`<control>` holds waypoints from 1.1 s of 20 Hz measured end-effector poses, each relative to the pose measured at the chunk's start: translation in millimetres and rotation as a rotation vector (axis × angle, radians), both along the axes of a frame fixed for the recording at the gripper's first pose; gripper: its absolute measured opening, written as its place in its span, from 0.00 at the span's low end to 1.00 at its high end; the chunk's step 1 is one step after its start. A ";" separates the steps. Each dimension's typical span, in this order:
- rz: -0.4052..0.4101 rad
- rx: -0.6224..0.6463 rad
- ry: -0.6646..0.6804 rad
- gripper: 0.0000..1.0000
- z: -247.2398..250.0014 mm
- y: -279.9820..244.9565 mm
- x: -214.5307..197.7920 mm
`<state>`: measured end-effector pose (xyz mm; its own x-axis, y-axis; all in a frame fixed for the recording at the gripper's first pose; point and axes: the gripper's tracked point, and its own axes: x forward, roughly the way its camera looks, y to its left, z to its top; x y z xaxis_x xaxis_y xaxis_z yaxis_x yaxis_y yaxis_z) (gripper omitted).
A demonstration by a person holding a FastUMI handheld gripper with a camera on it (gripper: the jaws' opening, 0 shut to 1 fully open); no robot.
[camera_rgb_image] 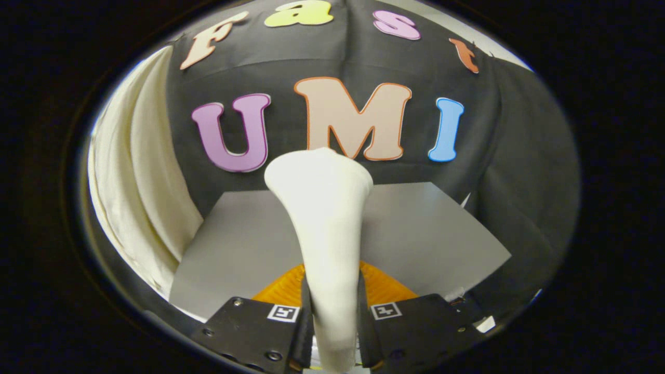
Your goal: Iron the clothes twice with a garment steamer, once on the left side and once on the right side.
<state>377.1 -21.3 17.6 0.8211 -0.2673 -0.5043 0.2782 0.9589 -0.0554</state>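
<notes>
A: What does the gripper (332, 332) have between its two black fingers (254, 327)?

B: It has hold of the white plastic garment steamer (324, 228). The fingers are closed on the narrow handle of it, one finger pressing on each side, so the gap between them is only as wide as the handle.

A: How does the steamer stand?

B: It points forward from the fingers and becomes wider toward its far end. The broad rounded head is the farthest part, and it shows in front of the black cloth wall (499, 156) of the booth.

A: What is under the steamer?

B: A flat grey worktop (431, 234) lies below and beyond the fingers. Just ahead of the fingers there is an orange ribbed thing (384, 288), on both sides of the handle. I cannot tell what it is, and I cannot tell if the steamer touches it.

A: And the clothes?

B: A cream-white cloth (140, 197) hangs in long folds at the left side, beside the black wall and next to the left edge of the worktop. The steamer head is well apart from it.
</notes>
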 end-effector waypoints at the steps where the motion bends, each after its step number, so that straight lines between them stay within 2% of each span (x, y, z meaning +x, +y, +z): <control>1: 0.001 -0.014 -0.003 0.36 -8.9 6.4 -17.8; 5: 0.042 -0.045 -0.044 0.36 -39.8 50.8 -82.0; 11: 0.110 -0.115 -0.147 0.32 -31.7 137.2 -147.7; 16: 0.153 -0.117 -0.245 0.32 16.1 221.1 -167.8; 22: 0.220 -0.092 -0.301 0.32 64.8 314.1 -150.6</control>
<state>226.5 292.8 82.3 0.9716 -0.1010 -0.2138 0.0830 0.9923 -0.0917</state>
